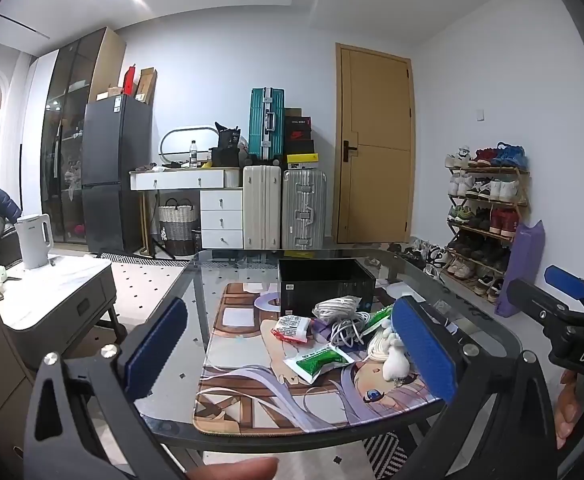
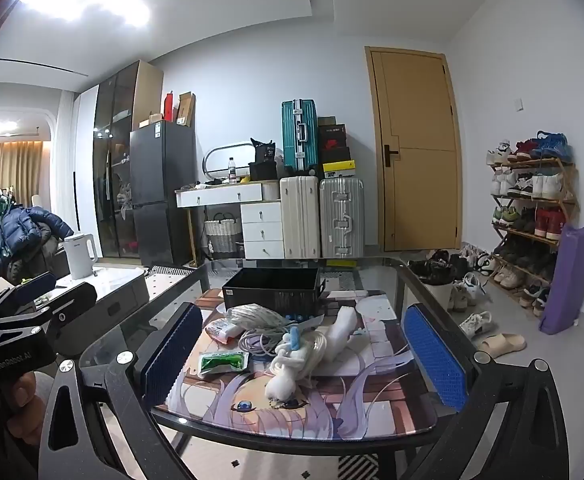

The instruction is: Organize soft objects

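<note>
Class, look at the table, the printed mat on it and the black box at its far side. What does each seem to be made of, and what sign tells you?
Table: clear glass top, since the floor shows through it, on a dark frame, probably metal.
Printed mat: likely soft fabric-topped rubber; matte, with rounded edges.
Black box: open-topped, thin straight walls, perhaps cardboard or plastic; I cannot tell which.

Between and beyond the left fingers [image 1: 159,344]: mat [image 1: 251,404] on bench [image 1: 195,276]; packets [image 1: 316,362], cords [image 1: 342,322], plush [image 1: 394,354] heaped mid-mat; box [image 1: 324,286] behind the heap.
</note>
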Demonstrator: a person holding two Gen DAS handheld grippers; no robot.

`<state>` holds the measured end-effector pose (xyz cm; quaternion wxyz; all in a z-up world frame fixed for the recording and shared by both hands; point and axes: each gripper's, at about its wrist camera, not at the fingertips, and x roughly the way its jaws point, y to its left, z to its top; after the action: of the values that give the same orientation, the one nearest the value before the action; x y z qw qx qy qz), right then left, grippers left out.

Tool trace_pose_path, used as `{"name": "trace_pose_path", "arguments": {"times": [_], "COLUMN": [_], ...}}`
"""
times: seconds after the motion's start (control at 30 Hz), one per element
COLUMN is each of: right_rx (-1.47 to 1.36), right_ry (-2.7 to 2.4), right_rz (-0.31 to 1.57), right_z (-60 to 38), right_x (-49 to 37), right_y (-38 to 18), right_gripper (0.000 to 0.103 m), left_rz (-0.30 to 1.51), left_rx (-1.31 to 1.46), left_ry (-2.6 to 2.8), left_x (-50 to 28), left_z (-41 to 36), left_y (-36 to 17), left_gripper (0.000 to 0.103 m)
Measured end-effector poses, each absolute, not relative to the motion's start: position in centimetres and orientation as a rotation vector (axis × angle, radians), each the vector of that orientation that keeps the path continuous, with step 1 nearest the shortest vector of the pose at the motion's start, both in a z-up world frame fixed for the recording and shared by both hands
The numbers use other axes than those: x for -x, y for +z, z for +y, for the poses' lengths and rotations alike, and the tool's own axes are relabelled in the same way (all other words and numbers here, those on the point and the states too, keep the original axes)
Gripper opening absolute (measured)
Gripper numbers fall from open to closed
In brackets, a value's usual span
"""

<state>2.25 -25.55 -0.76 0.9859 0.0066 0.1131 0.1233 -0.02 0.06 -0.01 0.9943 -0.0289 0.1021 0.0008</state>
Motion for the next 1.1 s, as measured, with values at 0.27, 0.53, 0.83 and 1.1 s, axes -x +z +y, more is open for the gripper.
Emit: {"name": "trace_pose_path", "arguments": {"times": [0.27, 0.53, 0.83, 1.1], "right_rx": [-0.019, -0.02, -0.02, -0.02], "right_ry": [0.247, 0.247, 0.247, 0.248], "right_rz": [0.224, 0.225, 0.224, 0.225], "right_z": [-25.58, -25.58, -25.61, -25.6], "right_x": [-2.31, -2.28, -2.23, -2.22], "right_y": [-0.79, -0.77, -0.73, -0.72], "right_gripper": [0.103, 0.103, 0.103, 0.103], "left_rz": [0.206, 0.205, 0.205, 0.205], "left_rx": [0.049, 0.051, 0.05, 0.05], "left_ry": [0.002, 0.002, 0.003, 0.003], "left_x": [-0.01, 0.01, 0.0, 0.01], "left_z": [0.01, 0.03, -0.01, -0.03], "left_y": [-0.03, -0.02, -0.04, -0.04], "left_gripper": [0.103, 0.103, 0.103, 0.103]}}
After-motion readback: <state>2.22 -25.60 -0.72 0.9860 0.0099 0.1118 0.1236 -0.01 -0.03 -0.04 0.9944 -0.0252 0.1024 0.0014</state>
